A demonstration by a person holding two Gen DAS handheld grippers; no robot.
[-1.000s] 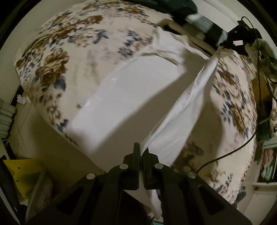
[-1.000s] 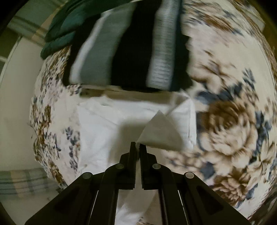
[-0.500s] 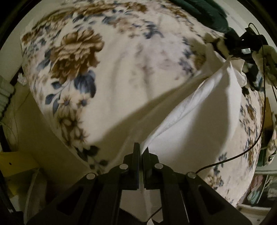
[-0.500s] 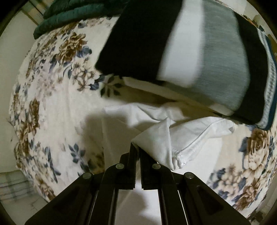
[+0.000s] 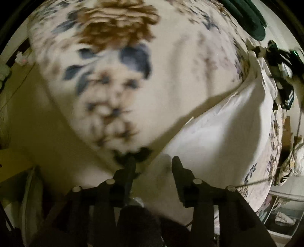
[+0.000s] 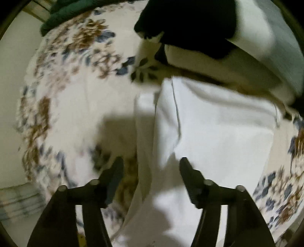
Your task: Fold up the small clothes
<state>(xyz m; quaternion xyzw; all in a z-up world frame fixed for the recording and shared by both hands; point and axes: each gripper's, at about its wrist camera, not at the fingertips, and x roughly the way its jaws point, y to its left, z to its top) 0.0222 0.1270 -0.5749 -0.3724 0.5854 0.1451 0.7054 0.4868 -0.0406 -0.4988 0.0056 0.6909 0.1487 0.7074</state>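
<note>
White garment (image 6: 218, 133), folded flat on floral bedspread (image 6: 76, 106), one seamed fold edge showing. Left gripper (image 5: 153, 161) and right gripper (image 6: 151, 163): jaws spread, holding nothing. Striped folded clothing (image 6: 247, 38) borders far edge; bare bedspread lies leftward.

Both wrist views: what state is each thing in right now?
left hand-held gripper: open, holding nothing
right hand-held gripper: open, holding nothing
white garment: folded over, lying flat on the floral bedspread
striped folded garment: stacked beyond the white one
green blanket: bunched at the far edge
</note>
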